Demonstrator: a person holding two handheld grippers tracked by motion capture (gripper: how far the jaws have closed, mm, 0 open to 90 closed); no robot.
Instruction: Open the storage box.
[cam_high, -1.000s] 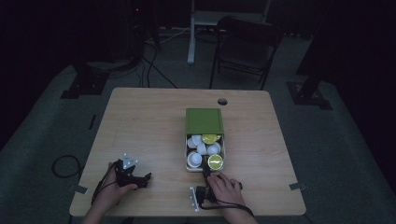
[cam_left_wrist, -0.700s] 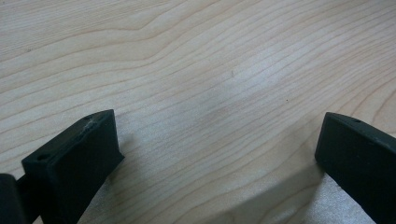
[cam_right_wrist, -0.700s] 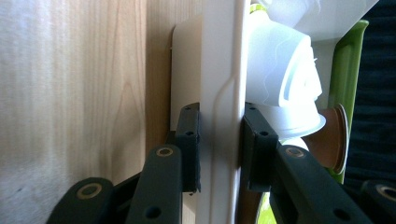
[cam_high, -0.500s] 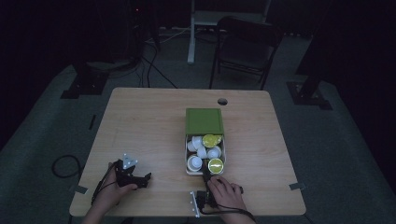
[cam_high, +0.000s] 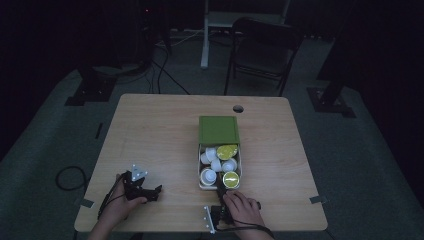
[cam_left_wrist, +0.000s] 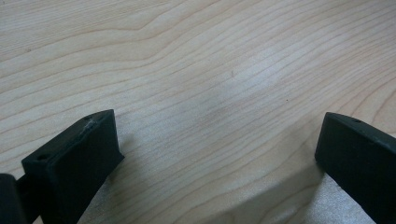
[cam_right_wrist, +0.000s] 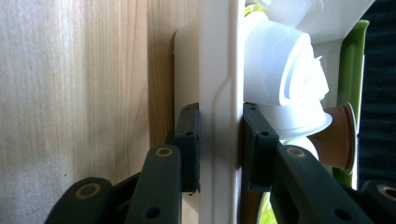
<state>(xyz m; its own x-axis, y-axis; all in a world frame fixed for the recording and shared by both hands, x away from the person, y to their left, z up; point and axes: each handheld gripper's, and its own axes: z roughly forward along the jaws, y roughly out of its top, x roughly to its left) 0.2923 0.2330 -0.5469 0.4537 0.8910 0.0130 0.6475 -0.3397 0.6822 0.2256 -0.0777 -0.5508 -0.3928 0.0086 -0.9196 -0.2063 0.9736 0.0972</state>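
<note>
High view: white rectangular tin box (cam_high: 220, 186) with a green hinged lid (cam_high: 219, 130) standing open at its 12 o'clock end sits right of centre on the light wooden counter (cam_high: 155, 135), packed with white plastic pods (cam_high: 208, 175) and two yellow-green foil-topped pods (cam_high: 230, 179). Right gripper (cam_high: 219, 186) comes in from 6 o'clock at the box's near wall. Right gripper view: its black fingers (cam_right_wrist: 187, 140) are clamped on that thin white wall (cam_right_wrist: 222, 116), one pad outside against the wood side, one inside next to a white pod (cam_right_wrist: 280, 70) and a brown pod (cam_right_wrist: 338, 135). Left gripper (cam_high: 150, 192) rests on the counter at about 9 o'clock of the box, well apart from it; left gripper view has its fingers (cam_left_wrist: 79, 154) spread wide over bare wood, nothing between them. Step in hand looks like dragging or repositioning the box by its rim. To do it well: keep the pinch square on the wall, pull low and level along the counter so the box doesn't tip and spill pods, go slow since the thin wall may flex or slip, and mind the open lid swinging.
</note>
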